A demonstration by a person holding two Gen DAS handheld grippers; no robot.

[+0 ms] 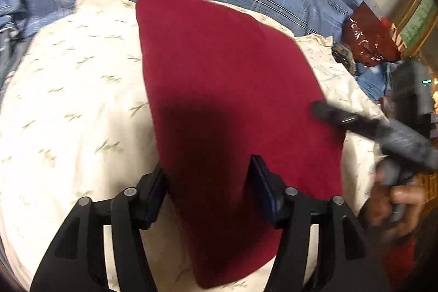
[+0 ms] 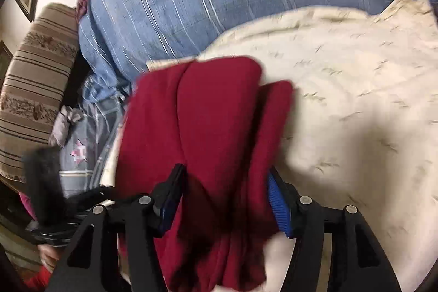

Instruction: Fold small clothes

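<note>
Red cloth (image 1: 219, 100) flat on cream pillow (image 1: 68, 100), ready for folding; left gripper (image 1: 208, 182) spread above near edge; right gripper (image 2: 224, 188) spread around bunched cloth

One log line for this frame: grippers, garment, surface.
left gripper: open, over red garment | right gripper: open, bunched red folds between fingers | surface: cream pillow
</note>
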